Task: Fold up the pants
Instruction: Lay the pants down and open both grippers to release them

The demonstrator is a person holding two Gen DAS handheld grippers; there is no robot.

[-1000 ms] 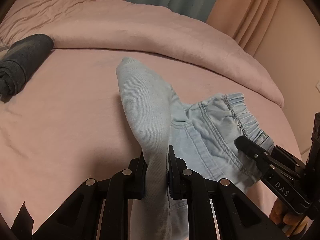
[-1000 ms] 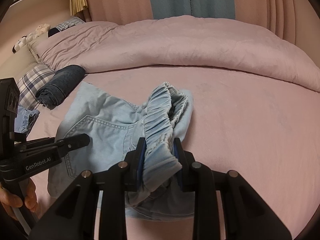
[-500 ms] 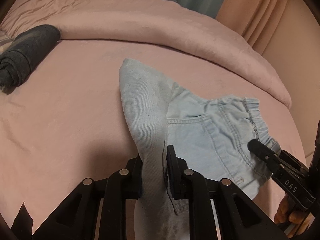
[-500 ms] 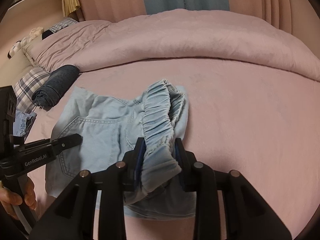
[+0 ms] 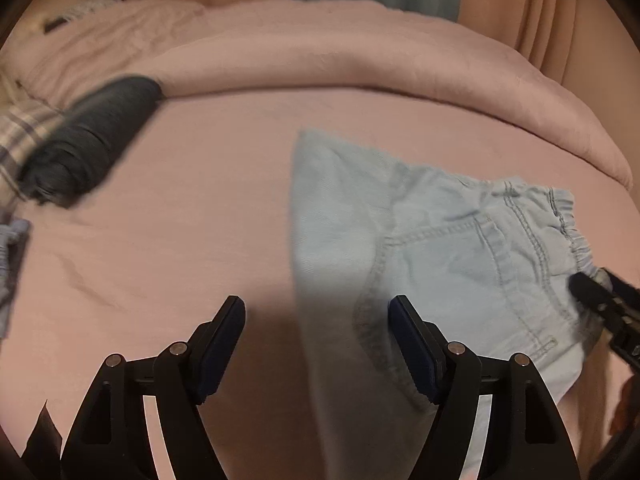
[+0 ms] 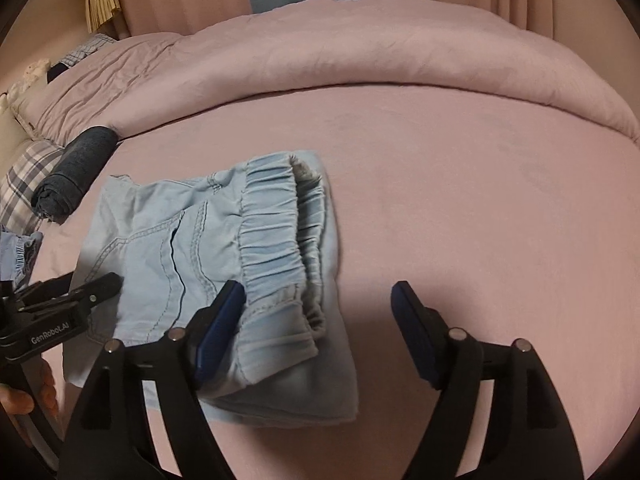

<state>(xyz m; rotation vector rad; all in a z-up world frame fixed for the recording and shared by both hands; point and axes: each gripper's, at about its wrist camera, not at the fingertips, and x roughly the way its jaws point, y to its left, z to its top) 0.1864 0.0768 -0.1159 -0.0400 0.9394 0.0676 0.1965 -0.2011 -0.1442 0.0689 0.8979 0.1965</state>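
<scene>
Light blue denim pants [image 5: 460,240] lie folded on the pink bed sheet [image 5: 180,240]. My left gripper [image 5: 318,320] is open and its jaws are opening. The folded leg edge runs between them and neither pad presses on it. In the right wrist view the pants [image 6: 168,248] lie flat with the elastic waistband [image 6: 276,232] bunched on top. My right gripper [image 6: 318,294] is open too, its jaws opening, with the waistband end lying loose by its left pad. Each gripper shows at the edge of the other's view: the right gripper [image 5: 600,308] and the left gripper [image 6: 76,296].
A rolled dark grey garment [image 6: 76,172] lies at the far left beside a plaid pillow [image 6: 24,176]. Another light blue garment [image 6: 16,256] sits at the left edge. The pink duvet [image 6: 360,48] is heaped along the back. A hand [image 6: 24,396] holds the left gripper.
Both grippers were shut on the pants, the left on the leg fold and the right on the waistband. Both have let go and opened wide, and the fabric has dropped flat onto the bed.
</scene>
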